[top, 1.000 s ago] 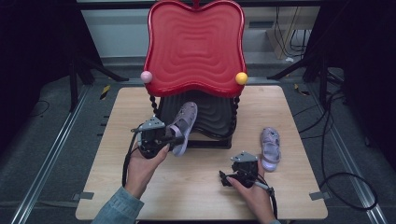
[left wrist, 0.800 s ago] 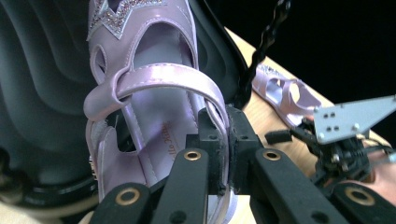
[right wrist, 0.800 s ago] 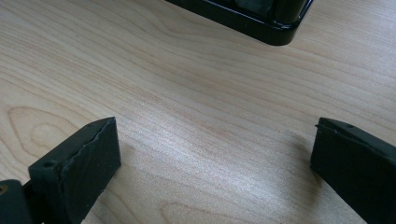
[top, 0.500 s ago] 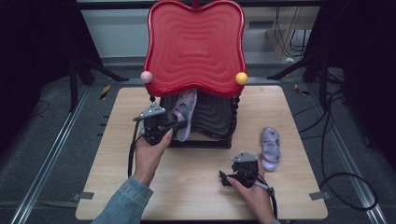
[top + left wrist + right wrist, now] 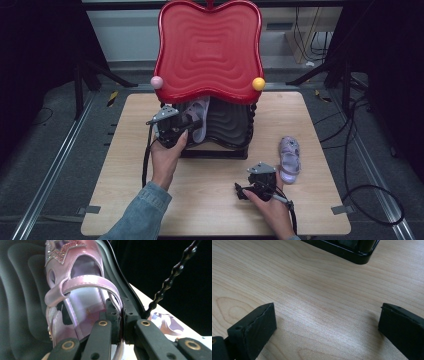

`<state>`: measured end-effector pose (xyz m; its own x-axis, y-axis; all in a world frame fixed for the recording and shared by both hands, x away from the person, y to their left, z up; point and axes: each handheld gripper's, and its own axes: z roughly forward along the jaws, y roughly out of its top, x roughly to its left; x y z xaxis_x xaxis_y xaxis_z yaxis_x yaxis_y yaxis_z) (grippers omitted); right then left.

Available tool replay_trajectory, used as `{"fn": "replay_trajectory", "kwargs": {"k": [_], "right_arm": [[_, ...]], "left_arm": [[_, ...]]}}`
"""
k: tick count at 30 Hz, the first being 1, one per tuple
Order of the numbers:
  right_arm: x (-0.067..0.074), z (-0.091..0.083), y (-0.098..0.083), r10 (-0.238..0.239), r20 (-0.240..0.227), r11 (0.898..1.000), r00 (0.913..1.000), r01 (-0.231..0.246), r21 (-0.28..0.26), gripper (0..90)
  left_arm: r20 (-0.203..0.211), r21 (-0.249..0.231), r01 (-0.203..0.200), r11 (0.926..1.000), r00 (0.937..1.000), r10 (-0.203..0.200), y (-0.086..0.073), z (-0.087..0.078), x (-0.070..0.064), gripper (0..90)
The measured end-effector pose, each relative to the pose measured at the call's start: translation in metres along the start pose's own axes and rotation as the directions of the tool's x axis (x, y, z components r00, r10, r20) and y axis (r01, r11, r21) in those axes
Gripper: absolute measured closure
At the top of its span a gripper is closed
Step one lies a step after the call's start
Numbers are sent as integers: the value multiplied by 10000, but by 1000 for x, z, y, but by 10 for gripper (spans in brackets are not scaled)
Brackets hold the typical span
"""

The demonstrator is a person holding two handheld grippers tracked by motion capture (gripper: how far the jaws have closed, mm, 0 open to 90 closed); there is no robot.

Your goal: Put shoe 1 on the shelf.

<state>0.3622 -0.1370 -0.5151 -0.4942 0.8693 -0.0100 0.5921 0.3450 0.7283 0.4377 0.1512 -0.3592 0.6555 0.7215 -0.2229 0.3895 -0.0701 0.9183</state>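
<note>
- The red rack point(image 5: 208, 50) stands at the table's point(image 5: 125, 200) far edge; I aim for its black lower shelf point(image 5: 227, 127).
- My left gripper point(image 5: 192, 125) pinches the sandal point(image 5: 199, 117) by its heel strap (a thin hold), toe over that shelf.
- I should slide it in level and let go only once the sole rests.
- The second sandal point(image 5: 289, 159) lies beside my right gripper point(image 5: 240, 191), jaws spread, idle.
</note>
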Motion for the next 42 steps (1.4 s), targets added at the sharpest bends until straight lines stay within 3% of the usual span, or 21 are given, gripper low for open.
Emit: {"fn": "replay_trajectory", "kwargs": {"k": [5,13,18,28,31,42], "right_arm": [[0,0,0,-6,-2,10000,10000,6,-4,17],[0,0,0,12,-6,10000,10000,-12,-1,17],[0,0,0,12,-9,10000,10000,-12,-1,17],[0,0,0,14,-10,10000,10000,-14,1,18],[0,0,0,13,-10,10000,10000,-13,-1,18],[0,0,0,0,-26,10000,10000,0,2,18]], "left_arm": [[-300,-172,-82,9998,9995,77,-1,3,5,860],[-533,-121,110,9999,9985,-116,-4,8,13,859],[-965,-122,43,9999,9953,-55,-5,10,14,860],[-1114,-129,44,9999,9938,-58,-6,15,16,860],[-830,-73,193,9998,9964,-198,-8,19,15,860],[-1074,-135,128,9998,9941,-142,-10,25,9,857]]}}
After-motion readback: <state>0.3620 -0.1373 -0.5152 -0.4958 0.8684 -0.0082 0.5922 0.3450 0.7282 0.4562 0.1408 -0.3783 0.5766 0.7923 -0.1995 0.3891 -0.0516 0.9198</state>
